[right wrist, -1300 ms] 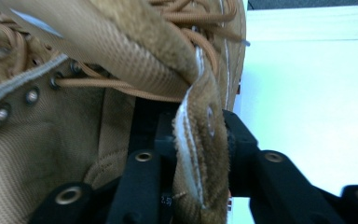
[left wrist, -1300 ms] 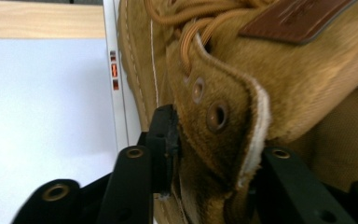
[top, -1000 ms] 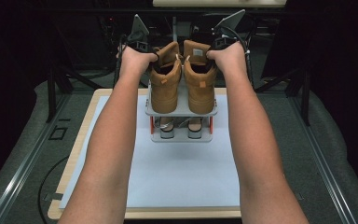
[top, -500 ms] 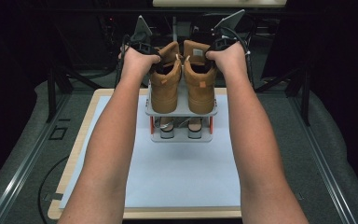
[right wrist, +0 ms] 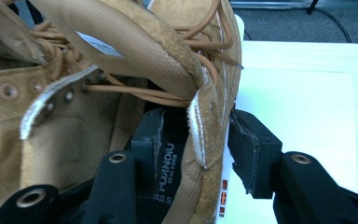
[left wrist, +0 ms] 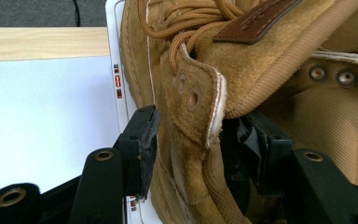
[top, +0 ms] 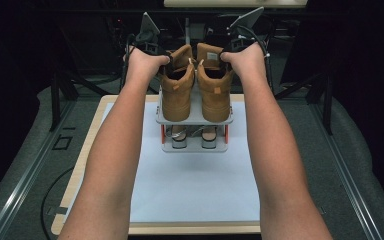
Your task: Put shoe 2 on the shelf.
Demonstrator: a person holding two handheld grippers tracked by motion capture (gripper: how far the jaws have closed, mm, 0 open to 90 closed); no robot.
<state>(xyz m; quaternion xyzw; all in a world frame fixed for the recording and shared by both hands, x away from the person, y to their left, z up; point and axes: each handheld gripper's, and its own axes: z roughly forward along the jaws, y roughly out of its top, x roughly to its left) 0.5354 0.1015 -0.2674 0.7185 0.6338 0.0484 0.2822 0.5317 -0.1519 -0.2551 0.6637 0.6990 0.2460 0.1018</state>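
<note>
Two tan suede lace-up boots stand side by side, toes toward me, on the top shelf of a small grey two-tier rack (top: 195, 148). My left gripper (top: 164, 60) (left wrist: 200, 140) is shut on the padded collar of the left boot (top: 177, 92) (left wrist: 261, 56), one jaw outside and one inside the opening. My right gripper (top: 224, 56) (right wrist: 200, 144) holds the collar of the right boot (top: 214, 90) (right wrist: 74, 130) the same way, with its inner jaw down in the boot. In the high view the hands hide most of both grippers.
The rack stands at the far end of a white mat (top: 195, 185) on a wooden table (top: 80, 165). Its lower shelf holds another pair of shoes (top: 179, 137). Dark stands and cables crowd the space behind the table.
</note>
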